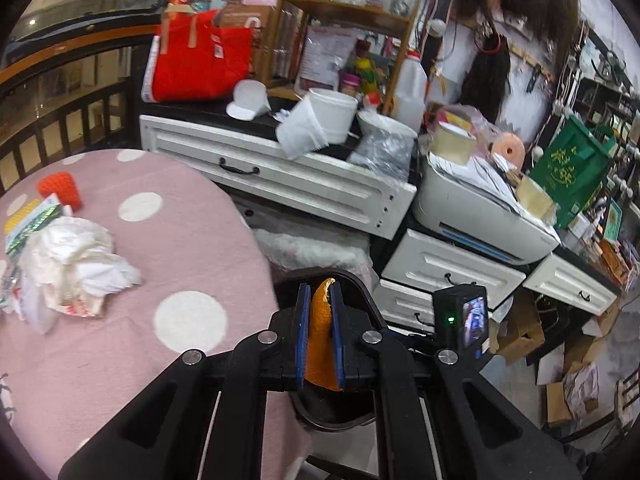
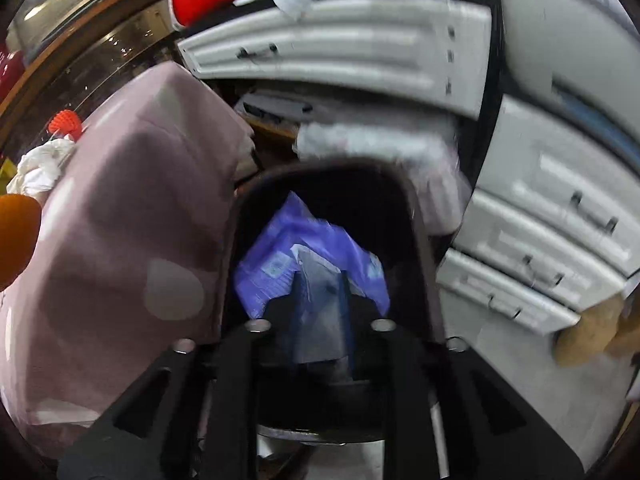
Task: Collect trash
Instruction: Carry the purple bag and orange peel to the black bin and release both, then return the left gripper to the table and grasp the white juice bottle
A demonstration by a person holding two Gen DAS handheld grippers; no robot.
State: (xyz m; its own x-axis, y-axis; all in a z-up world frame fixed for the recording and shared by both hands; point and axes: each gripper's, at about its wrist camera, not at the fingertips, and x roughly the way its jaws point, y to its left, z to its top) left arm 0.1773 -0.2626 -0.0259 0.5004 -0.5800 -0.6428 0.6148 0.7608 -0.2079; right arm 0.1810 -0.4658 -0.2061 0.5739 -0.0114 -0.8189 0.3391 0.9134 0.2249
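Note:
My left gripper (image 1: 320, 292) is shut on an orange peel (image 1: 320, 340) and holds it over the black trash bin (image 1: 360, 280) beside the table. The peel also shows at the left edge of the right wrist view (image 2: 16, 236). My right gripper (image 2: 320, 280) is inside the bin's mouth (image 2: 416, 208), shut on a blue and white wrapper (image 2: 304, 256); this view is blurred. More trash lies on the pink dotted tablecloth (image 1: 180, 208): crumpled white tissues and wrappers (image 1: 72, 264) and a red knobbly object (image 1: 60, 192).
White drawer cabinets (image 1: 304, 176) stand right behind the bin, loaded with a red bag (image 1: 200, 60), white cups (image 1: 320, 116), a jug and a printer (image 1: 480, 208). Cardboard boxes (image 1: 560, 380) lie on the floor at right. A railing (image 1: 60, 120) runs behind the table.

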